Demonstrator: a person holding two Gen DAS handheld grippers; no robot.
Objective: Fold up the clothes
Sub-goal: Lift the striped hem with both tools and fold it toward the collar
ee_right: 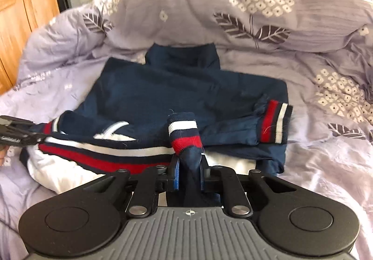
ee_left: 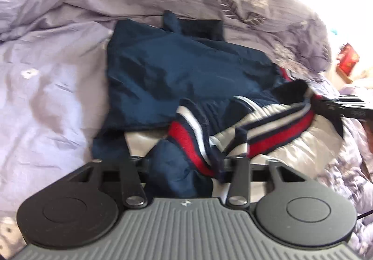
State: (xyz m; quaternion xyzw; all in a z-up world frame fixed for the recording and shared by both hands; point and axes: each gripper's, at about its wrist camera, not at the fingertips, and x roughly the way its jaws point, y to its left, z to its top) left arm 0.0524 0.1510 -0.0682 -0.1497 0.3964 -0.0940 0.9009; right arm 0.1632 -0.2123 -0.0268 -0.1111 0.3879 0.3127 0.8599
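A navy jacket (ee_left: 177, 73) with a white lining and a red, white and navy ribbed hem (ee_left: 186, 141) lies on the bed. It also shows in the right wrist view (ee_right: 186, 94). My left gripper (ee_left: 186, 166) has its fingers set wide with jacket fabric and hem bunched between them; its tip (ee_right: 16, 136) touches the hem's left end. My right gripper (ee_right: 188, 166) is shut on the hem's right end (ee_right: 184, 134), which stands up in a fold. It shows at the hem's right end in the left wrist view (ee_left: 342, 108). A striped sleeve cuff (ee_right: 275, 122) lies to the right.
The lilac leaf-print duvet (ee_right: 233, 8) is heaped up behind the jacket and spreads flat to both sides (ee_left: 46, 87). A wooden wardrobe (ee_right: 21, 3) stands at far left. A red object (ee_left: 348, 59) lies beyond the bed's right edge.
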